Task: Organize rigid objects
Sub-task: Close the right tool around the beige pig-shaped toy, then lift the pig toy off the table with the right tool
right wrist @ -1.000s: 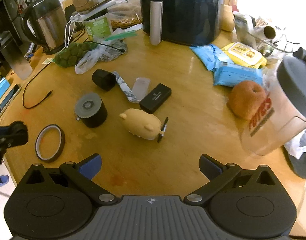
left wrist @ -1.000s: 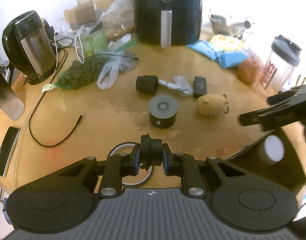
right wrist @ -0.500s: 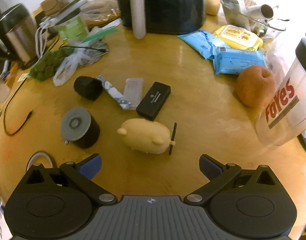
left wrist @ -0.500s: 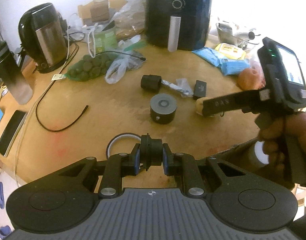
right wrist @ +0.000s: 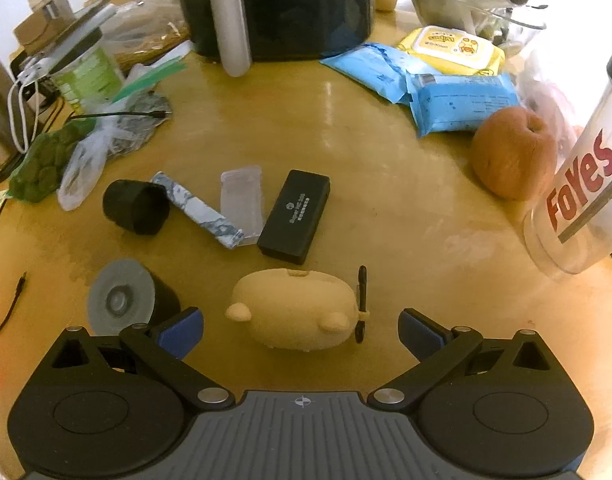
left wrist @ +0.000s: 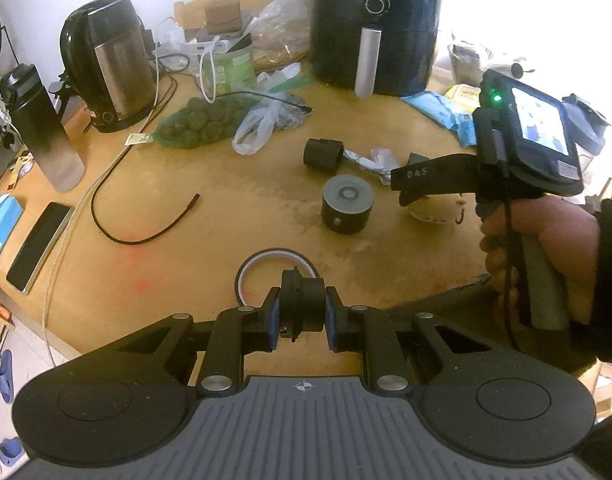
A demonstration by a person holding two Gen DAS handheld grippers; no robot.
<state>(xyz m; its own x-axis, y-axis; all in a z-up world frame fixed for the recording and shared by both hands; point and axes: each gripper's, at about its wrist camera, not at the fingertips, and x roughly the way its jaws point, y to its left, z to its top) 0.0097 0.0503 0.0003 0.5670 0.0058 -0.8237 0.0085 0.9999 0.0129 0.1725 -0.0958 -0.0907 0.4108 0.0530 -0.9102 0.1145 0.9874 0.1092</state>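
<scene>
Dropped lower and closer over the last second: right gripper [right wrist: 300, 330], now poised just above the tan pig-shaped toy [right wrist: 294, 312], jaws spread wide to either side of it, not yet touching. Seen from the left wrist view, same tool gripped by a hand [left wrist: 542, 248], reaching in over the toy.

Largest first: wooden surface [right wrist: 386, 160], crowded; black air fryer [left wrist: 376, 24] at the back; kettle [left wrist: 106, 60] far left. Next, grey-topped cylinder [right wrist: 122, 300] just beside the toy, black case [right wrist: 294, 216] just beyond it, small black cup [right wrist: 136, 208] lying on its side. Tape ring [left wrist: 274, 272] flat near the front edge.

Left gripper [left wrist: 302, 312]: jaws pinching a small black cylindrical part [left wrist: 304, 304], held clear of the surface.

Step in hand, by the look of it: picking up the toy. Next move likely calls for lowering a little further, centring on the rounded body, then closing squarely to avoid slipping.
</scene>
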